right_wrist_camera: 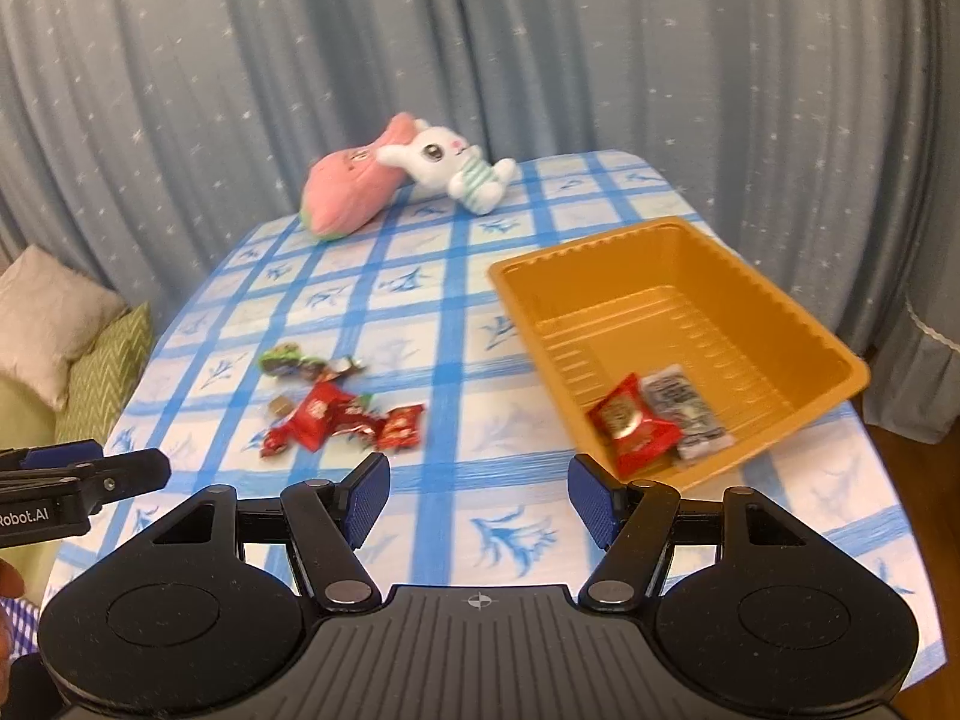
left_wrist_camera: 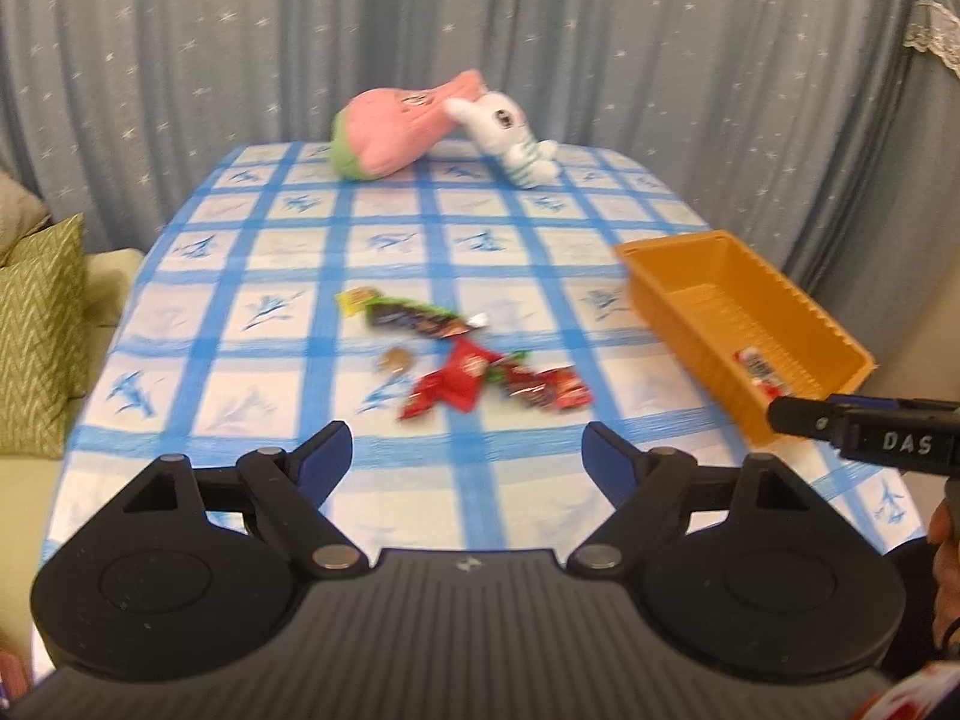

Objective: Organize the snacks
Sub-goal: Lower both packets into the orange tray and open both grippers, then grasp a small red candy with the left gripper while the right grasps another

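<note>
Right wrist view: both grippers, left gripper (left_wrist_camera: 465, 450) and right gripper (right_wrist_camera: 478, 495), gape wide and empty; loose snacks (right_wrist_camera: 342, 414) lie mid-table, left of the orange tray (right_wrist_camera: 798, 324) holding two packets (right_wrist_camera: 654, 420).

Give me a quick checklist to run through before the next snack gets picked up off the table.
1. Left gripper empty, jaws apart: ok.
2. Right gripper empty, jaws apart: ok.
3. Loose snacks within view: ok; the red wrapper pile and the dark candy bar lie on the checked tablecloth.
4. Orange tray has room: ok; only a red packet and a grey packet sit at its near end.
5. Plush toys clear of the snacks: ok, at the far edge.
6. Which wrappers in the pile overlap: cannot tell, blurred.
</note>
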{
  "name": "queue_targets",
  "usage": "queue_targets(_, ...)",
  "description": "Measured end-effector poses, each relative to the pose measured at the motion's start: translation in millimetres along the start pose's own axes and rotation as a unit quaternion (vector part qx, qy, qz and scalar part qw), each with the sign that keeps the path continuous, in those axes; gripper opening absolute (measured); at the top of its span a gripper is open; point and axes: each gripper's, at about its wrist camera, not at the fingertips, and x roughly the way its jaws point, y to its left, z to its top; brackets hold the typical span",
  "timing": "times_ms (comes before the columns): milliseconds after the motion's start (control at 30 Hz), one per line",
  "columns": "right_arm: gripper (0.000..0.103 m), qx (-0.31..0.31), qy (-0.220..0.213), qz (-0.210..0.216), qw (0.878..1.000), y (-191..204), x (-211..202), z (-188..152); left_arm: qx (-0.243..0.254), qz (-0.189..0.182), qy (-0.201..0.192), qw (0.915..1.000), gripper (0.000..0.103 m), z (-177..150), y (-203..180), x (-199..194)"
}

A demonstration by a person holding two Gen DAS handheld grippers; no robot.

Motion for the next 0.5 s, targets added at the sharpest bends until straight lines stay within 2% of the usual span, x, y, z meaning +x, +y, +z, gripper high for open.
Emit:
queue_targets(233,0.066,-0.011,0.009,0.008,1.0,15,19,-2,0.006,0.016,0.006,0.9998,0.082,-3,28,9)
queue_targets(500,0.066,-0.022,0.017,0.013,1.0,21,45,-1,0.014,0.023,0.014,0.9995,0.082,1,37,38)
